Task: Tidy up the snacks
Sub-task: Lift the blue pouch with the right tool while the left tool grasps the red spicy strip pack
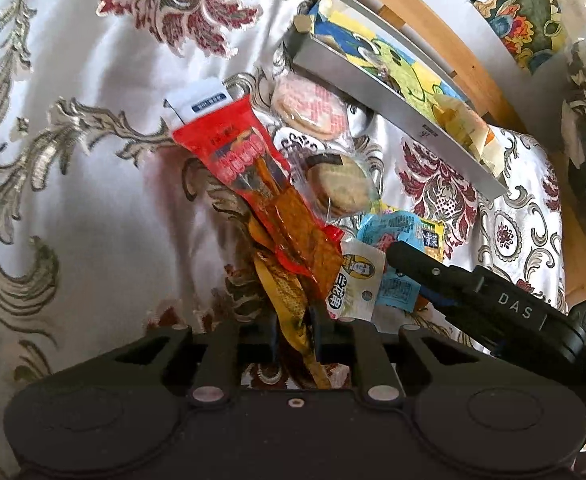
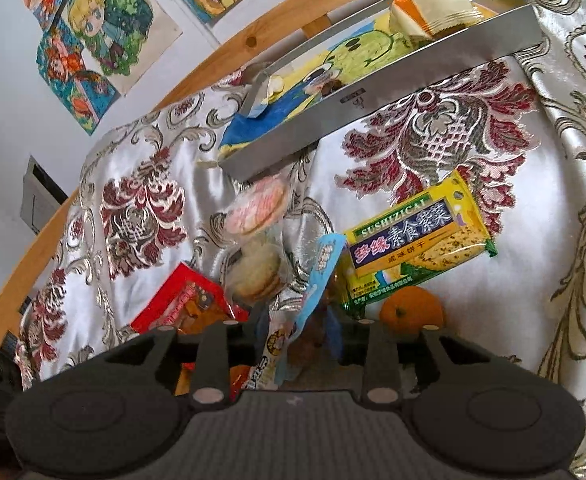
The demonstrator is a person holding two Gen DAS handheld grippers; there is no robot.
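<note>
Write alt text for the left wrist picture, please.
The left gripper pinches a yellow wrapper beneath a red snack pack on a patterned cloth. Behind them lie round biscuits and a metal tray.

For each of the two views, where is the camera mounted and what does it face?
Left wrist: on the left gripper, looking along its fingers at snacks on the patterned cloth; it pinches a red snack packet; the right gripper enters at right.
Right wrist: on the right gripper, facing the cracker pack and an orange.
Shared: the metal tray and red packet.
</note>
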